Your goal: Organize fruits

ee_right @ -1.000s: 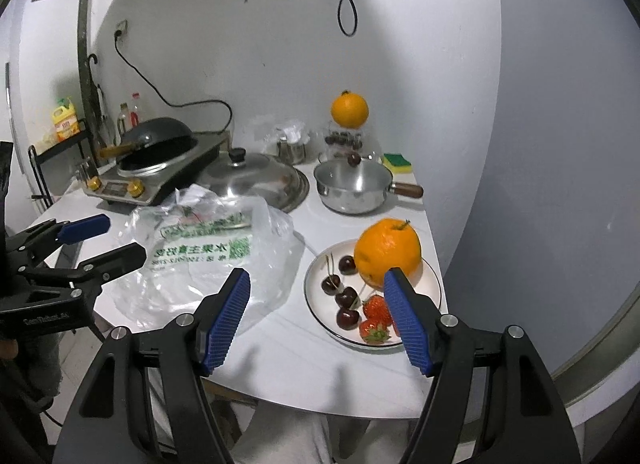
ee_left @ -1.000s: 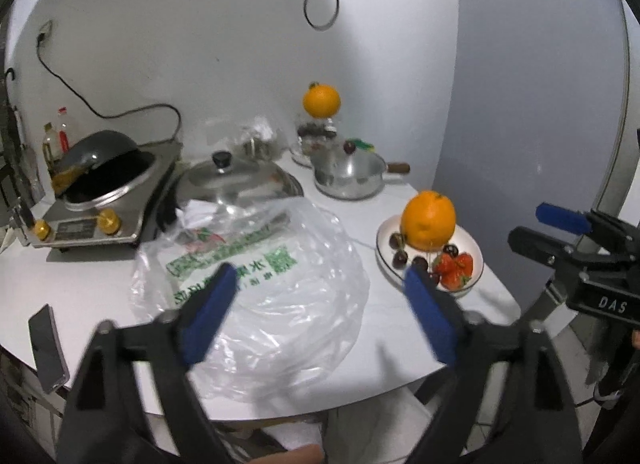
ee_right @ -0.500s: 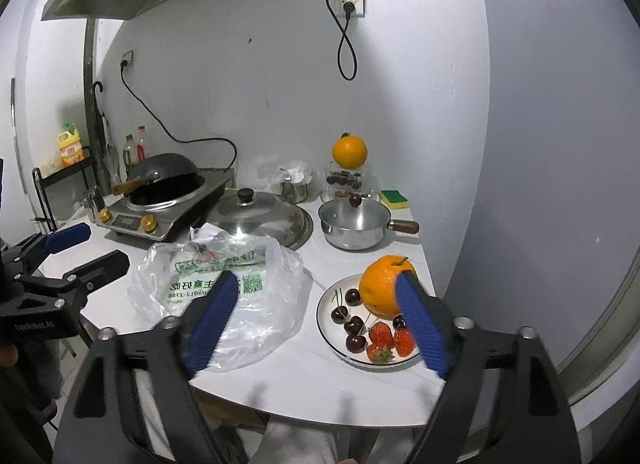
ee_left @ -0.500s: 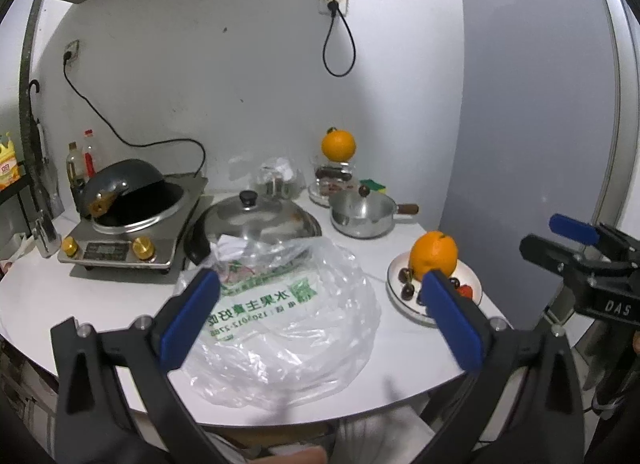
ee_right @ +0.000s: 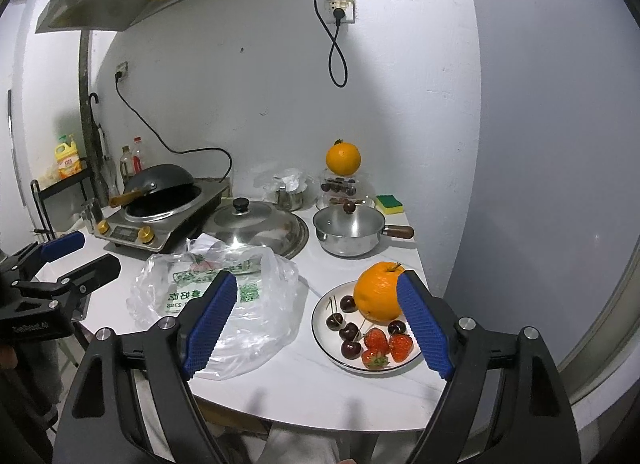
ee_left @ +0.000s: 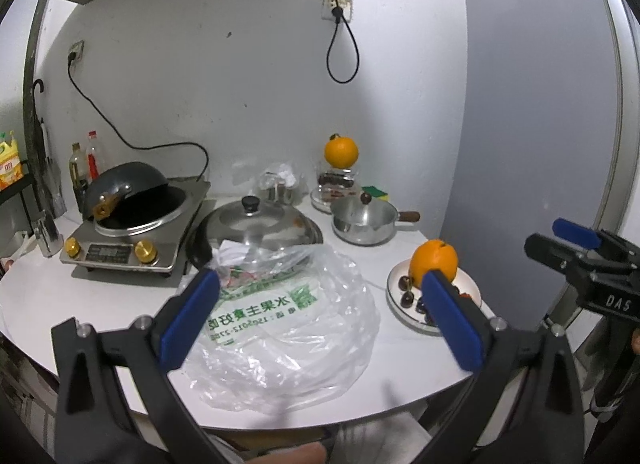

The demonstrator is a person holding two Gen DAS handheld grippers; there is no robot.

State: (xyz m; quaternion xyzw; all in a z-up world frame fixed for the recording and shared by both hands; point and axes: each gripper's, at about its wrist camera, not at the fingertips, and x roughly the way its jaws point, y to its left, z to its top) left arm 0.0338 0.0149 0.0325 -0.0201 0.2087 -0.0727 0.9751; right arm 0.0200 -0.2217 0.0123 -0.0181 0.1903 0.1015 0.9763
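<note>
My left gripper (ee_left: 320,320), black-framed with blue ribbed pads, hangs above the near edge of the white round table (ee_left: 36,296) with its jaws spread wide and nothing between them. My right gripper (ee_right: 316,320) is built the same way, is equally wide apart and holds nothing; it sits above the table's front edge.

The large round orange (ee_right: 378,292) rests on the white round plate with a dark rim (ee_right: 320,334), near the right side of the table. Dark cherries with stems (ee_right: 348,330) and red strawberries (ee_right: 390,344) lie on the plate, just in front of the orange. A crumpled clear plastic bag with green printed lettering (ee_left: 288,312) lies to the left of the plate, in the middle of the table.

Farther back I see a second orange (ee_right: 343,159) perched atop a glass jar (ee_right: 340,186), a small steel saucepan with a wooden handle (ee_right: 348,234), a domed steel lid with a black knob (ee_right: 252,224), and a dark wok tilted on a silver induction cooker (ee_right: 160,220).
</note>
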